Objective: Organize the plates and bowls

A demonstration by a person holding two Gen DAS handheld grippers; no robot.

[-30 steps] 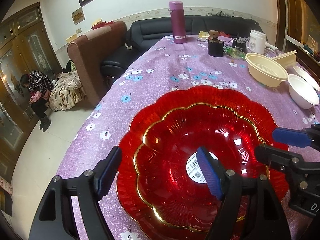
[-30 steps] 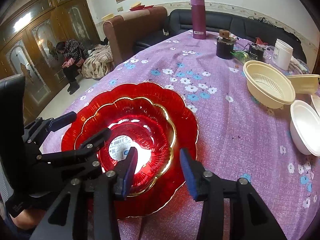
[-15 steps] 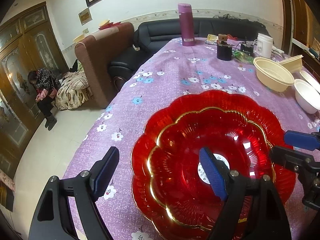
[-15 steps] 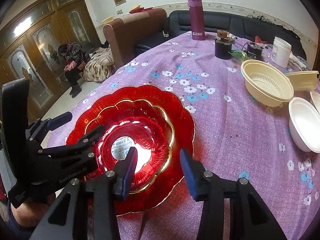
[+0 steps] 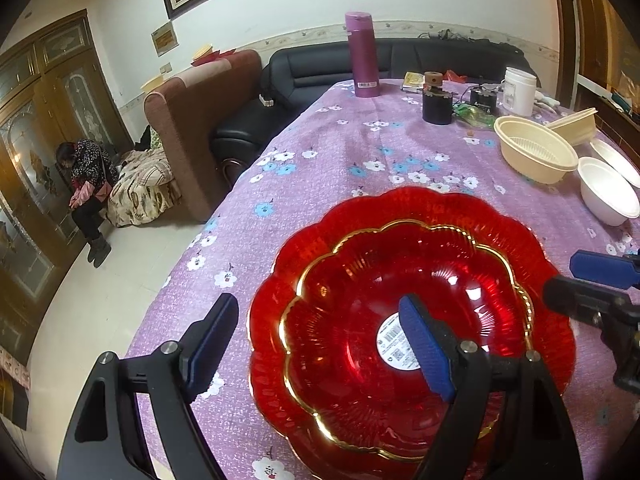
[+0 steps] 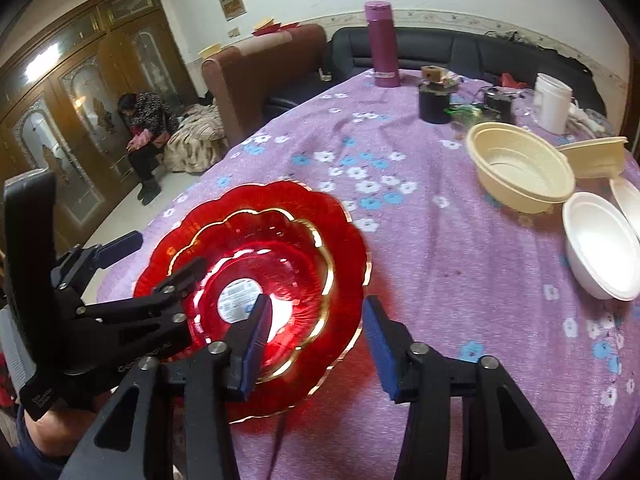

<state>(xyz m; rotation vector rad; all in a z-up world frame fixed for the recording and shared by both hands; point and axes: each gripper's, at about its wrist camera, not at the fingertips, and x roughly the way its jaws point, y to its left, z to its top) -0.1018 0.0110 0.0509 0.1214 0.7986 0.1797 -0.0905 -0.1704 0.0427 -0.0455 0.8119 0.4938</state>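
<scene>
Two red flower-shaped plates lie stacked on the purple flowered cloth. The small gold-rimmed plate point(image 5: 360, 280) point(image 6: 256, 248) sits inside the large plate point(image 5: 400, 208) point(image 6: 344, 232). My left gripper point(image 5: 316, 324) point(image 6: 158, 256) is open over the stack's left side, one finger outside the rim and one above the label in the centre. My right gripper point(image 6: 316, 336) point(image 5: 580, 278) hovers at the stack's near right rim. Its jaws are opening, the rim lies below the gap, and the pads press on nothing.
A cream bowl point(image 5: 536, 156) point(image 6: 520, 172) and a white bowl point(image 5: 608, 196) point(image 6: 600, 248) stand at the right. A purple flask point(image 5: 362, 56), a black jar point(image 5: 437, 104) and a white tub point(image 5: 519, 92) stand at the far end. The table drops off at the left, where a person point(image 5: 86, 176) sits.
The left gripper's outer finger now stands slightly clear of the stack's left rim. The right jaws have spread a little. The plates have not moved.
</scene>
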